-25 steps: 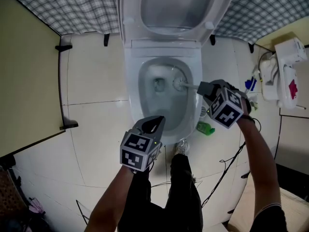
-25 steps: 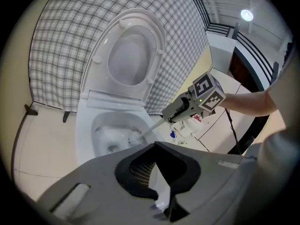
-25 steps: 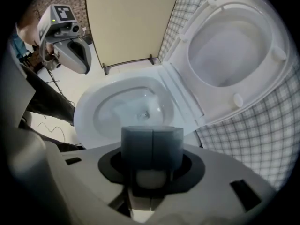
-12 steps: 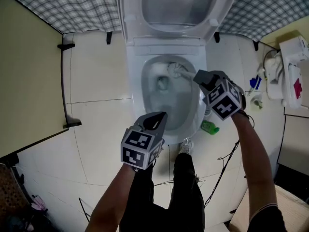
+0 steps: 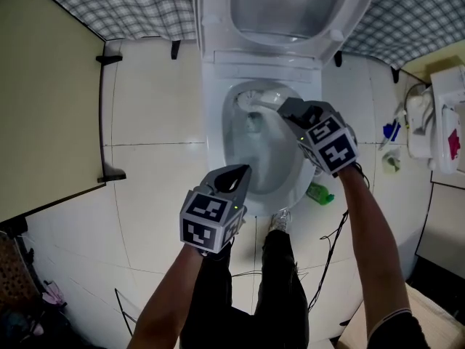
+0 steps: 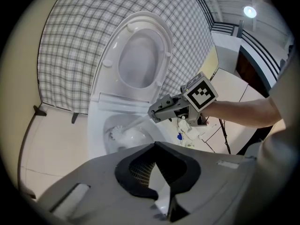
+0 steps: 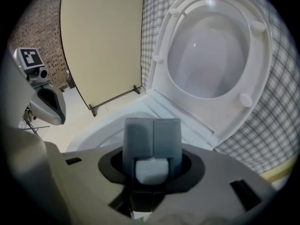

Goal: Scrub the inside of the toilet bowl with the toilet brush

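In the head view the left gripper [image 5: 236, 174] hangs at about seven o'clock of the toilet bowl [image 5: 214, 145], its jaws brought together to a point with nothing between them; its own view shows the same, tips [image 6: 154, 146] meeting over the bowl's near edge; the raised seat and lid [image 5: 283, 6] stand at twelve o'clock; the toilet brush [image 5: 256, 99] has its white head inside the bowl against the wall at roughly eleven o'clock, handle slanting towards two o'clock; there the right gripper [image 5: 288, 109] is clamped on the handle, grey pads [image 7: 165, 139] closed part-way around the white end; a green bottle [image 5: 318, 193] lies on the floor at four o'clock.
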Tool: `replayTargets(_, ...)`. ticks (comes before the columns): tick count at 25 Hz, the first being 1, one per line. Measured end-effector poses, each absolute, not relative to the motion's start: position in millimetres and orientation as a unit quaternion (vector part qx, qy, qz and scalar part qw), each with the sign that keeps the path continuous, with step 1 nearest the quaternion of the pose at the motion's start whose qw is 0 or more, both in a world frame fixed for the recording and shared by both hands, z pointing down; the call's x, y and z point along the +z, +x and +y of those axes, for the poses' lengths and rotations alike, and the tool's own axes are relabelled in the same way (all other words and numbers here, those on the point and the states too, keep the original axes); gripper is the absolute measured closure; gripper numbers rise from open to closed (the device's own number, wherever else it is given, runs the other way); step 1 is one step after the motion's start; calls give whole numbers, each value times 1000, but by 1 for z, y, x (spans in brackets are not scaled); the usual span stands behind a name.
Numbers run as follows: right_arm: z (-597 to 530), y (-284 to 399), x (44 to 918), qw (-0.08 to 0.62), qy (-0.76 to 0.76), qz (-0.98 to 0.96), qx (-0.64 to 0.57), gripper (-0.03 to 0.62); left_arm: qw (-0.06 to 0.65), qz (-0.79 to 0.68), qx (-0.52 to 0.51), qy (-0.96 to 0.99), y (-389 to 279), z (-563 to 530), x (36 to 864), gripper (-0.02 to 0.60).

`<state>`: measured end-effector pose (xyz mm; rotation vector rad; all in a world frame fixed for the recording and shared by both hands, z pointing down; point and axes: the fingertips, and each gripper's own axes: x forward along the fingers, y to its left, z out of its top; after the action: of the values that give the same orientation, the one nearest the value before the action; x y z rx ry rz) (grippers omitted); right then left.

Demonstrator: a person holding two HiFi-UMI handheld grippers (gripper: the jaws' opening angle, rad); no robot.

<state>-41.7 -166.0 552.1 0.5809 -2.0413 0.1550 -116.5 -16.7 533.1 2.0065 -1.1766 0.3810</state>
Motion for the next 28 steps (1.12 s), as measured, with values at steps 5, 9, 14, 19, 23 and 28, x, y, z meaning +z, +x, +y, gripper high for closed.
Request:
replayTargets(5, -143, -63, 560, 494, 189, -847, 58, 425, 387, -463, 153, 782, -112, -12, 538, 574)
replayTargets(9, -116, -60, 571, 516, 144, -843, 49, 424, 388, -464, 153, 781, -110, -11, 540, 574)
replayTargets(14, -87, -43, 583, 524, 116, -841, 69, 424, 395, -469, 155, 775, -106, -12, 545, 574)
replayTargets(19, -60, -19, 590, 534, 88, -836, 86, 424, 395, -471, 160, 772, -102, -14, 548, 574)
replayTargets(23, -35, -1, 589, 553, 51, -829, 65, 424, 397, -471, 162, 771, -97, -12, 549, 574)
replayTargets(28, -21, 20, 583, 586, 10, -809, 42, 424, 399, -469, 165, 771, -91, -7, 549, 574)
